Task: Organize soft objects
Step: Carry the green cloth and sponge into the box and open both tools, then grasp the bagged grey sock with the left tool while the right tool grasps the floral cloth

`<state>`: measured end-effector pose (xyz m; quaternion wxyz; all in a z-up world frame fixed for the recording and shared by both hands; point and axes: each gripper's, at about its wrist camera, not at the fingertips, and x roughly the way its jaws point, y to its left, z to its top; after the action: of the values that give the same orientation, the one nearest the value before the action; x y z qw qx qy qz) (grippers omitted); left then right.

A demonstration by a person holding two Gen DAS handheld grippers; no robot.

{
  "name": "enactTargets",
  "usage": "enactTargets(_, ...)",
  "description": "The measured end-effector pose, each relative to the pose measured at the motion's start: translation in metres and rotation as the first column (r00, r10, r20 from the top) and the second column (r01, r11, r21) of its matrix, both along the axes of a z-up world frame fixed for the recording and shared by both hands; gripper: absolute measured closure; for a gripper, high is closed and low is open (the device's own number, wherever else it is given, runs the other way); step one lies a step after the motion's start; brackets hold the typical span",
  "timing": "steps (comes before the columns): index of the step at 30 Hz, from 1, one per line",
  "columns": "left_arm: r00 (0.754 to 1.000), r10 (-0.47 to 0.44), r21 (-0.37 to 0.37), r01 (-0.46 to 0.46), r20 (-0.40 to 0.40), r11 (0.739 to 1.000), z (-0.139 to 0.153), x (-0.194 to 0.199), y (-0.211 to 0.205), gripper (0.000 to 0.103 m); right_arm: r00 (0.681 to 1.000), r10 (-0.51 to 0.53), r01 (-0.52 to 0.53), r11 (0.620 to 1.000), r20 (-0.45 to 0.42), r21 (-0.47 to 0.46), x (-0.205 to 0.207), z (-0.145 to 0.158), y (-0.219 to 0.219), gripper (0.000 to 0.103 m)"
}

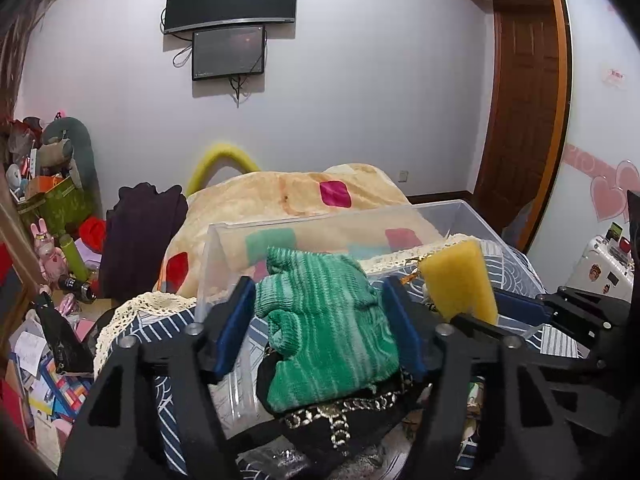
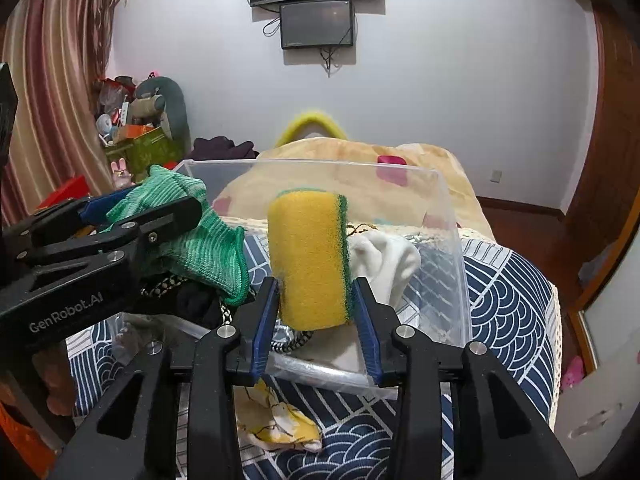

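The left tool (image 1: 320, 316) is clamped on a green striped knit cloth (image 1: 324, 328), its blue pads pressing both sides of the bunched fabric. The cloth hangs over the near left corner of a clear plastic bin (image 2: 452, 240), above a dark garment with a chain-patterned trim (image 1: 340, 412). The right tool (image 2: 316, 304) squeezes a yellow sponge (image 2: 304, 260) with a green scouring face, held upright over the bin's front edge. Inside the bin lies a white cloth (image 2: 384, 260). The bin sits on a bed covered by a navy wave-patterned spread (image 2: 504, 304). A yellow-printed cloth (image 2: 276, 424) lies on the spread in front of the bin.
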<state>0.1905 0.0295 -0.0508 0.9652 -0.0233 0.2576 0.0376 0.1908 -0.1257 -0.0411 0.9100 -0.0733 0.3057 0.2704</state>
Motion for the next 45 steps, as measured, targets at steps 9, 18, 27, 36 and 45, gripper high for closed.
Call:
enactTargets(9,0.998,-0.023,0.014,0.022,0.067,1.0,0.018,-0.03,-0.006,0.003,0.998,-0.014,0.013,1.0,0.057,0.026,-0.016,0.016,-0.016,0.052)
enactTargets(18,0.999,-0.019,-0.003,0.019,0.05,1.0,0.005,-0.058,-0.003,0.0,0.995,-0.006,0.001,0.999,0.096,0.052,-0.04,0.022,-0.028,0.052)
enactTargets(27,0.998,0.01,-0.065,-0.014,-0.057,0.998,-0.041,-0.059,0.009,0.0,0.999,0.035,-0.035,0.999,0.017,-0.023,-0.046,-0.014,-0.018,0.052)
enactTargets(36,0.989,0.005,-0.125,-0.024,-0.148,0.992,-0.074,-0.044,0.02,0.0,0.994,0.071,-0.075,0.996,-0.084,-0.038,-0.037,-0.037,-0.008,0.052)
enactTargets(45,0.985,-0.053,-0.206,0.018,-0.166,0.978,-0.084,-0.044,0.025,0.02,0.986,0.102,-0.108,0.993,-0.135,-0.037,-0.033,-0.047,0.008,0.064)
